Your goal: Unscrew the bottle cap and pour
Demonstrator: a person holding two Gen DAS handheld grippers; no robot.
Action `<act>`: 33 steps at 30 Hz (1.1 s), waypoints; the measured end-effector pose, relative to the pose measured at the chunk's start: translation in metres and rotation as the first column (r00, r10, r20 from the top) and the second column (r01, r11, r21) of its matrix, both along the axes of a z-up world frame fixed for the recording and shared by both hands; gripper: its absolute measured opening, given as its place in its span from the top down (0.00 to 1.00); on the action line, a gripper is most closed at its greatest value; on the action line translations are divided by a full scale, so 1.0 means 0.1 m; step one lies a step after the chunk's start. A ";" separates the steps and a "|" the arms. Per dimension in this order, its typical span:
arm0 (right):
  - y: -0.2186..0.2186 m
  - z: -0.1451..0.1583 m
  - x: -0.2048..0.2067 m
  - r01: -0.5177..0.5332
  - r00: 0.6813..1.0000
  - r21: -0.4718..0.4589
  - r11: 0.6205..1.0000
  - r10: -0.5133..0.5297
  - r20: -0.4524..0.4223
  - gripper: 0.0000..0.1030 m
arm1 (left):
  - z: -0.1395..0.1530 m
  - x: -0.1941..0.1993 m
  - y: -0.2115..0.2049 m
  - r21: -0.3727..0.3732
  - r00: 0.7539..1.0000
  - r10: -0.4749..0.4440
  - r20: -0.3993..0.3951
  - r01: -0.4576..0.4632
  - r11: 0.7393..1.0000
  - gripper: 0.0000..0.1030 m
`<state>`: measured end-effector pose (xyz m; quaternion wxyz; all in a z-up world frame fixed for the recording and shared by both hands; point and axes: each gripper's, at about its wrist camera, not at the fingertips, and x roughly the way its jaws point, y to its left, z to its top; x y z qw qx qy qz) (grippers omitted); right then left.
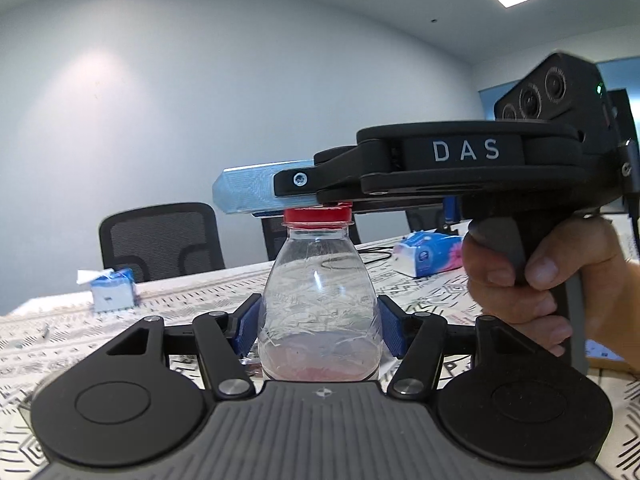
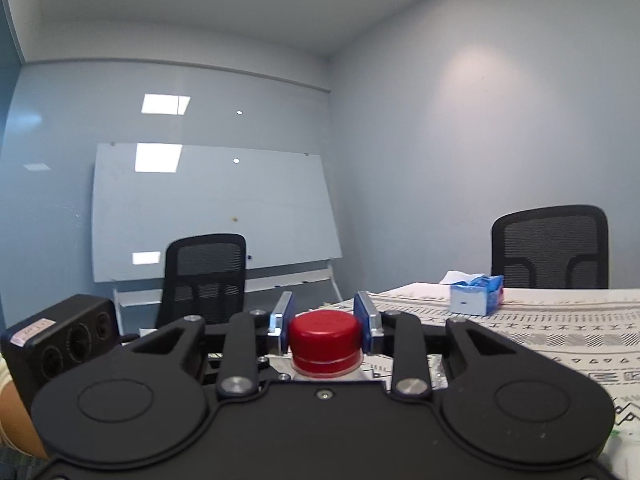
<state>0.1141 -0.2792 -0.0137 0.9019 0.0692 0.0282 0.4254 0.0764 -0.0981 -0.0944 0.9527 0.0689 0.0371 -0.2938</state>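
Left tongs (image 1: 320,330): we see them clenched on the lower body of the bottle (image 1: 318,300), blue pads pressed against both sides at 9 and 3 o'clock of it.
Bottle: clear plastic, upright on the patterned desk (image 1: 180,300), a little pinkish liquid at the bottom, dead centre in the left wrist view.
Cap (image 2: 324,334): red, seated on the neck; collar ring beneath looks intact.
Right tongs (image 2: 325,322): level over the bottle top, pads flanking the cap at its 9 and 3 o'clock. The left pad seems to touch; a sliver of gap may remain on the right, so we cannot tell whether they are fully clamped.
Step in hand: we judge it the start of unscrewing, with the body braced below and the cap bracketed above.
Next move: we would want firm pinch on the cap, then a twist about the bottle's axis while the left tongs resist; no pour target is visible to us.
Room, near: tissue box (image 2: 476,294) at 2 o'clock in the right view, well apart.
Room, mid: blue tissue pack (image 1: 430,254) and a black cable behind the bottle.
Edge: desk's far edge runs near the chairs (image 2: 550,246).
Far: whiteboard (image 2: 216,212) against the wall.
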 end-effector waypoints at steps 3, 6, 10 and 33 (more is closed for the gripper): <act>-0.01 0.01 0.01 -0.001 1.000 0.014 1.000 0.001 -0.012 0.67 | -0.01 0.02 0.02 -0.022 1.000 -0.009 -0.018 0.008 1.000 0.44; -0.01 0.01 0.03 -0.002 1.000 0.028 1.000 0.003 -0.020 0.67 | -0.02 0.06 0.04 -0.037 0.999 -0.018 -0.030 0.017 0.999 0.44; -0.10 -0.01 0.09 -0.041 0.998 0.070 0.997 0.045 -0.047 0.67 | -0.03 0.09 0.05 -0.040 0.999 -0.026 -0.027 0.025 0.999 0.45; 0.59 0.16 -0.42 0.422 0.906 -0.174 0.890 -0.420 0.050 0.69 | -0.02 0.17 -0.02 -0.027 0.997 0.068 -0.026 -0.068 0.997 0.44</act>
